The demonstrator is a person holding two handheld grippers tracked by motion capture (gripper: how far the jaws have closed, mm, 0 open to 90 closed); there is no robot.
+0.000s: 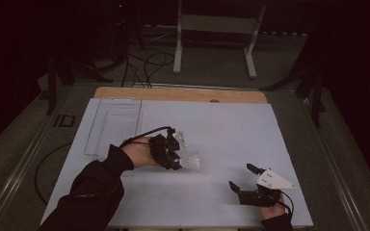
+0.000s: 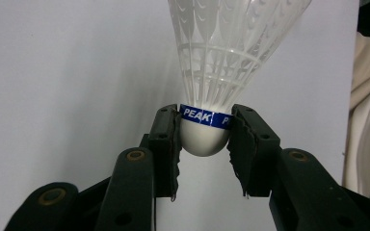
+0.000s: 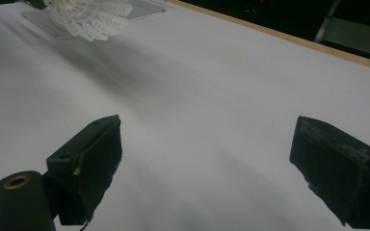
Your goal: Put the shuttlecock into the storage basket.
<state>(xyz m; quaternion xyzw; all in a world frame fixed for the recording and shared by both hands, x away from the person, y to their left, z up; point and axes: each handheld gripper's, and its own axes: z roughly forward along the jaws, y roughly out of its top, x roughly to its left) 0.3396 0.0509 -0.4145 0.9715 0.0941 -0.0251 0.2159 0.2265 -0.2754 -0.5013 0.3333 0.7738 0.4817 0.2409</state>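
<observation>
Left gripper view shows the left gripper [image 2: 204, 139] pinching the shuttlecock [image 2: 207, 130] cork (seemingly mid-air overhead), right gripper [image 1: 244, 179] spread.

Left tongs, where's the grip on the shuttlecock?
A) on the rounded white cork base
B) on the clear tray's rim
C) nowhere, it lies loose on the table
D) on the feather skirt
A: in the left gripper view the left tongs pinch the shuttlecock by its rounded white cork, at and just below the blue band, with the skirt fanning out free beyond the pads.
</observation>
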